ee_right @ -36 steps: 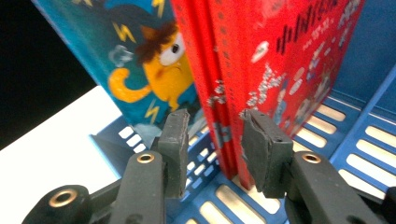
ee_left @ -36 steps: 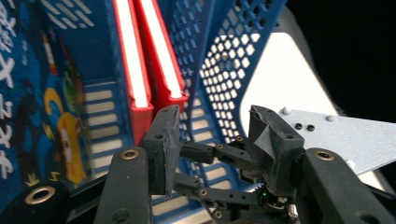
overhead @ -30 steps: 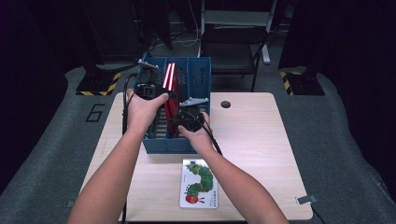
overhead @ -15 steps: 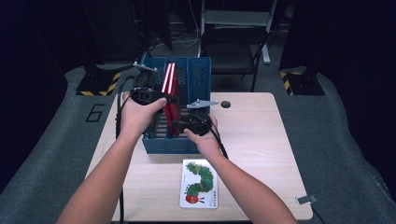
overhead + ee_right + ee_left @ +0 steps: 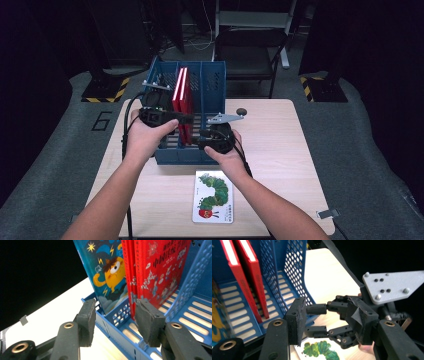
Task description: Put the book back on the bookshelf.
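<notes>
A blue slotted file rack (image 5: 215, 87) stands at the table's far middle, with two red books (image 5: 182, 97) upright in a middle slot. The red books (image 5: 249, 277) lean side by side, and a blue book with a yellow cartoon figure (image 5: 107, 272) stands beside the red books (image 5: 160, 267). My left gripper (image 5: 175, 119) hovers open at the rack's front left, facing the right gripper (image 5: 352, 307); its own jaws (image 5: 328, 317) hold nothing. My right gripper (image 5: 204, 142) is open at the rack's front, its jaws (image 5: 117, 318) straddling the front wall (image 5: 112, 315) without clamping it.
A caterpillar picture book (image 5: 213, 196) lies flat on the wooden table (image 5: 280, 150) just in front of the rack, between the forearms; its green figure (image 5: 319, 351) peeks in below the left gripper. A small dark round object (image 5: 241, 111) lies right of the rack. A chair (image 5: 250, 55) stands beyond the table.
Both hands have drawn back from the rack toward the near side of the table. The red books stay upright in their slot.
</notes>
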{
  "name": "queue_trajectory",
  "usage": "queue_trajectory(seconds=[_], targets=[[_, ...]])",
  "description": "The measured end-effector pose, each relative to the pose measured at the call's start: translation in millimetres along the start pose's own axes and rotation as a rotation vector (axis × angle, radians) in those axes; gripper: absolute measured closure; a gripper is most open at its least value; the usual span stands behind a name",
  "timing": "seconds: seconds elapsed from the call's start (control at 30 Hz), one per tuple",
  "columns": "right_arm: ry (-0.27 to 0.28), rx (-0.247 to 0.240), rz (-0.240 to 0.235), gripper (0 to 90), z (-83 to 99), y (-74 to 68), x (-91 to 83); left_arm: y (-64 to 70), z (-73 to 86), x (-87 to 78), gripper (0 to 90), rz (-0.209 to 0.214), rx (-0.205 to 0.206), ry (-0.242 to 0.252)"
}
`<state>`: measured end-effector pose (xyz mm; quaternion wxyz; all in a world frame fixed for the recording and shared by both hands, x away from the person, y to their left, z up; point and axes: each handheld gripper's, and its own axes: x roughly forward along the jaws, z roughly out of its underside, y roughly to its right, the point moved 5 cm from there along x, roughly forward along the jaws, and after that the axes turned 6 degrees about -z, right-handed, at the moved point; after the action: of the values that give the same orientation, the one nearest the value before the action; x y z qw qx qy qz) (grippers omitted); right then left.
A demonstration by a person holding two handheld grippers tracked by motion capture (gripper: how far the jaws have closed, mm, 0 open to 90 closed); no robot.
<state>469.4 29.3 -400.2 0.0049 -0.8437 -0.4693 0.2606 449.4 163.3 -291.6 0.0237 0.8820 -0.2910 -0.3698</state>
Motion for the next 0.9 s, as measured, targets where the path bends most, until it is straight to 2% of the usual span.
queue_trajectory(seconds=[0.1,0.17,0.3,0.4,0.57,0.73,0.77,0.83,0.9], targets=[[-0.006,-0.023,0.011,48.9,6.0,-0.4,-4.2,-2.1,9.1,0.9,49.8,-0.013,0.017,0.012],[-0.001,-0.021,0.014,47.0,10.6,-1.4,-7.0,-4.5,16.3,2.4,49.6,-0.026,0.033,0.019],[-0.009,-0.019,0.015,43.6,22.1,-2.1,-11.6,-8.0,31.8,6.3,47.8,-0.025,0.055,0.004],[-0.022,-0.027,0.020,40.7,30.1,-3.1,-13.7,-10.5,42.2,9.8,45.3,-0.017,0.047,-0.004],[-0.033,-0.027,0.021,38.1,41.2,-4.6,-16.9,-18.9,63.9,17.0,41.3,-0.044,0.078,-0.008],[-0.040,-0.021,0.027,35.7,53.4,-5.0,-17.5,-24.7,84.7,23.6,38.9,-0.046,0.087,-0.009],[-0.044,-0.023,0.031,35.3,56.2,-4.9,-17.1,-26.6,89.7,25.1,38.4,-0.033,0.085,-0.018],[-0.050,-0.031,0.039,34.6,61.6,-4.6,-16.7,-28.3,96.0,28.8,37.1,-0.035,0.070,-0.009],[-0.052,-0.034,0.051,33.3,66.2,-4.3,-16.9,-30.7,103.3,32.1,37.0,-0.033,0.074,-0.017]])
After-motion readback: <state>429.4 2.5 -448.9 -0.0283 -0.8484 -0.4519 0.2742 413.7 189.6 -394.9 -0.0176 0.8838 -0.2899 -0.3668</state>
